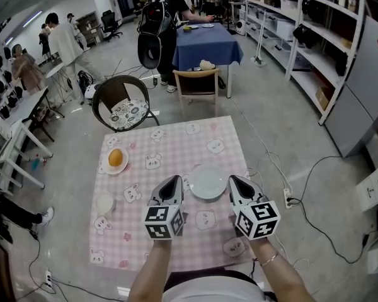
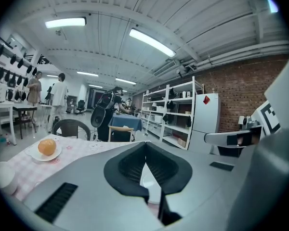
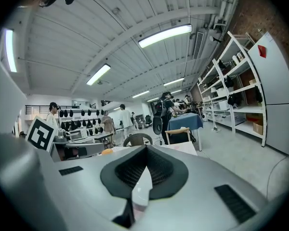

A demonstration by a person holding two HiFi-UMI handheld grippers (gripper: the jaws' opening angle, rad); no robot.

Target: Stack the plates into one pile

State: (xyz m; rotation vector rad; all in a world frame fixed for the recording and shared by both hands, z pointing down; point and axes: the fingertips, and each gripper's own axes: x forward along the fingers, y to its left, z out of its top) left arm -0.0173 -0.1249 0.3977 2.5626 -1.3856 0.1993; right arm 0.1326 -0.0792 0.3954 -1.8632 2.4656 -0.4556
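Closed and empty, the left gripper (image 1: 174, 182) and the right gripper (image 1: 235, 181) are held over the near half of the table, each with its jaws pressed together and nothing between them. The square table under a pink checked cloth printed with white rabbits (image 1: 176, 143) is bordered by open grey floor on both sides. Its far edge is crowded by a round black wicker chair with a patterned cushion (image 1: 121, 106) and a light wooden chair (image 1: 196, 83).

The empty round white plate (image 1: 208, 184) is seen between the two grippers, just beside each. A smaller white plate (image 1: 121, 167) carrying an orange fruit (image 1: 115, 158) lies near the left edge, well apart. A small white dish (image 1: 105, 203) is set left of the left gripper. A white socket strip with black cables (image 1: 288, 200) lies on the floor by the right edge.
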